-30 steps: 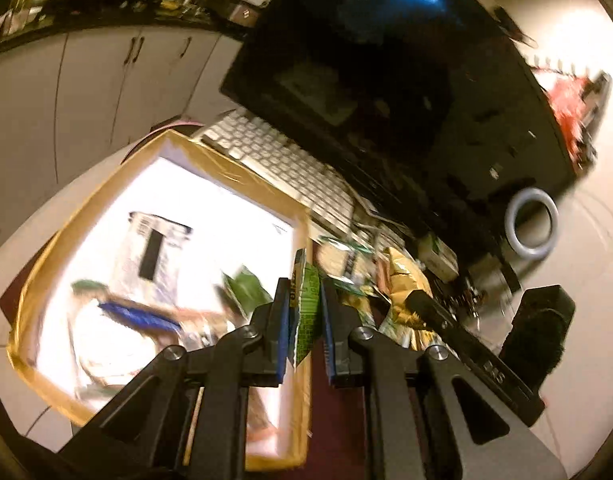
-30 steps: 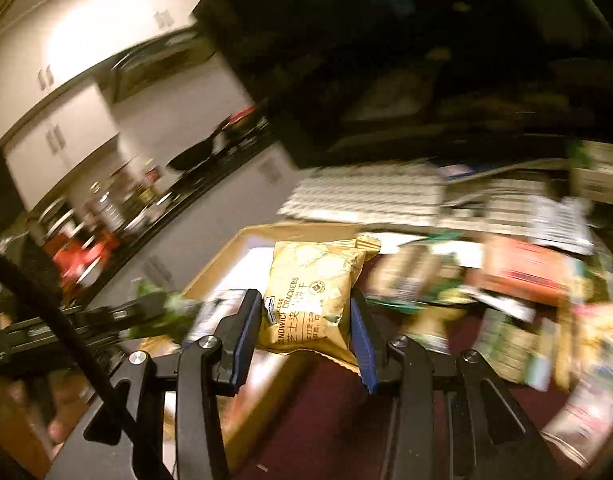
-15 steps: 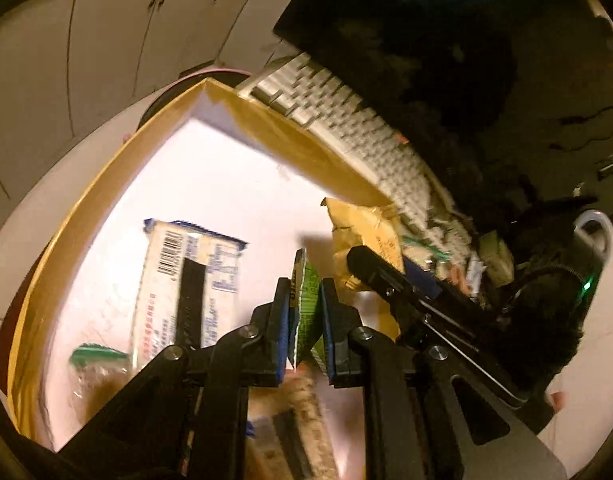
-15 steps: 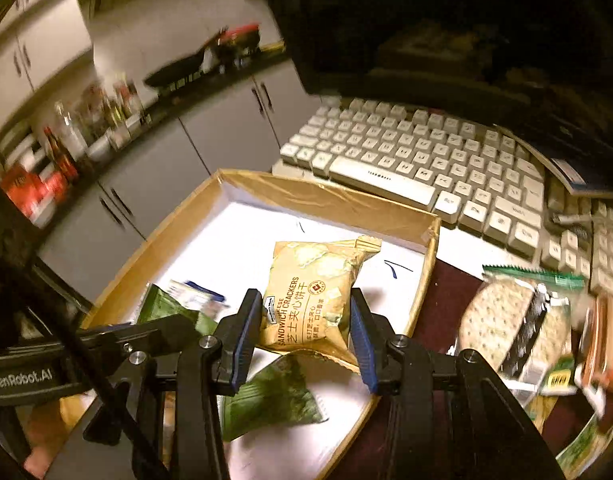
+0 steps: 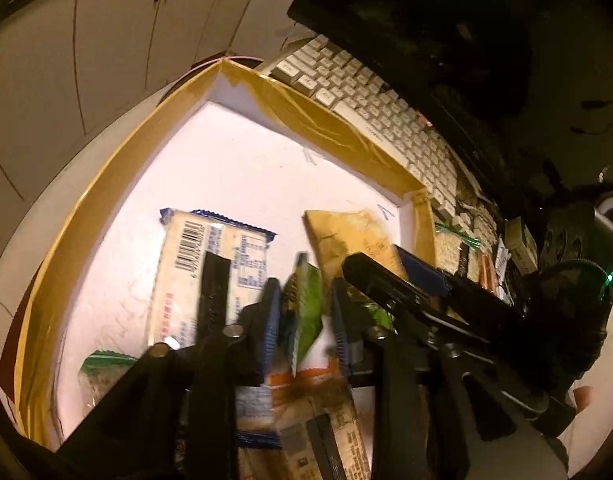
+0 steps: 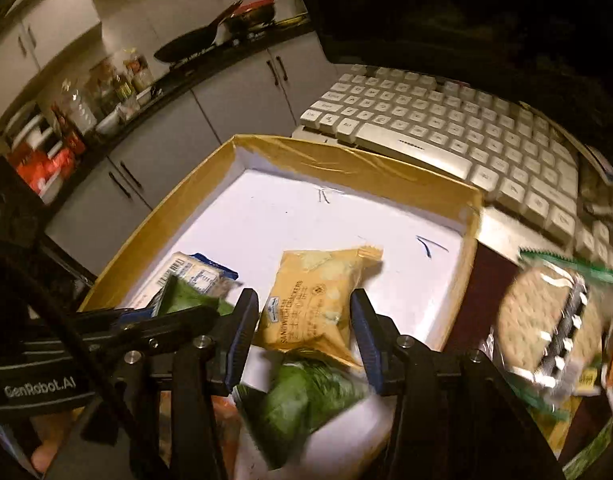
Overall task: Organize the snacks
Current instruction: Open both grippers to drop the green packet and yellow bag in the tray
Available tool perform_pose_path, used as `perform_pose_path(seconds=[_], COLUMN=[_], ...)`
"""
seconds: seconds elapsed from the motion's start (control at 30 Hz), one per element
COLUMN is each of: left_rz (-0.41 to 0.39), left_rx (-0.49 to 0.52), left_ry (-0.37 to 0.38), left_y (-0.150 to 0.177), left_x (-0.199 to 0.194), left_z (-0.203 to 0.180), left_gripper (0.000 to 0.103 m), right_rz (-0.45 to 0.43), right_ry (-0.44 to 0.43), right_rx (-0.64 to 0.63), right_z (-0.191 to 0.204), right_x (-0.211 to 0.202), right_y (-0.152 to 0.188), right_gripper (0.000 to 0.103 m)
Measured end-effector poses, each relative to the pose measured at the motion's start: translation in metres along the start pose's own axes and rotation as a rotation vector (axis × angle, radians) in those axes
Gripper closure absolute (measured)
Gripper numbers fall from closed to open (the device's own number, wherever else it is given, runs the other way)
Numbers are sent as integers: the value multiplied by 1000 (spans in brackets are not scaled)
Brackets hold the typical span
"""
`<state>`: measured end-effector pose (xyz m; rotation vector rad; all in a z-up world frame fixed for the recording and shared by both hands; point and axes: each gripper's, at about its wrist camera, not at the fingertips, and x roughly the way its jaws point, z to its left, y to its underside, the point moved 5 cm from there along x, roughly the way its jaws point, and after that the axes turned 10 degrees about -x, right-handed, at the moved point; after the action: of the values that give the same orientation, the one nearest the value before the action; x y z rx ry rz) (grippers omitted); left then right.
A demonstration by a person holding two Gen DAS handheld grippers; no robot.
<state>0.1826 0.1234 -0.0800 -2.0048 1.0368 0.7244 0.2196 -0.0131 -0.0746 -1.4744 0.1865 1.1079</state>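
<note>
- Hovering over the tan-rimmed box (image 5: 86,216), L gripper (image 5: 302,320) is seen w/ jaws just parted; green snack pkt (image 5: 304,308) sits loose between pads, blurred.
- R gripper (image 6: 302,332): jaws just widened, gaps seen both sides of yellow cracker pkt (image 6: 314,308), which lies inside the box.
- Keyboard (image 6: 446,128) is set just beyond the box rim.

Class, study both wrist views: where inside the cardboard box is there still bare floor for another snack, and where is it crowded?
Bare white floor fills the far half of the cardboard box, between the keyboard-side wall, the blue-edged cracker pack and the yellow sandwich crackers. The near end is crowded: green packets, more wrappers and both grippers.
</note>
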Motion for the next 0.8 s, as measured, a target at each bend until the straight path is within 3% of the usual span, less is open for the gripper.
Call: perform_pose_path(seconds=[0.03, 0.13, 0.37, 0.5, 0.57, 0.8], left_rz=[-14, -68, -173, -240, -269, -260], left_rx=[4, 29, 52, 111, 157, 245], left_ry=[2, -3, -5, 23, 38, 46], left_y=[0, 4, 22, 50, 67, 106], left_x=[-3, -15, -44, -66, -74, -67], left_z=[-1, -7, -18, -40, -58, -94], left_gripper=[57, 42, 41, 33, 30, 28], right_rz=[-15, -55, -220, -322, -325, -344], right_ry=[2, -16, -56, 36, 69, 24], right_rx=[15, 44, 65, 76, 85, 186], right_z=[-2, -5, -8, -20, -28, -54], right_x=[-9, -32, -94, -129, -135, -146], right_y=[2, 8, 36, 59, 71, 112], right_gripper=[53, 49, 41, 30, 30, 30])
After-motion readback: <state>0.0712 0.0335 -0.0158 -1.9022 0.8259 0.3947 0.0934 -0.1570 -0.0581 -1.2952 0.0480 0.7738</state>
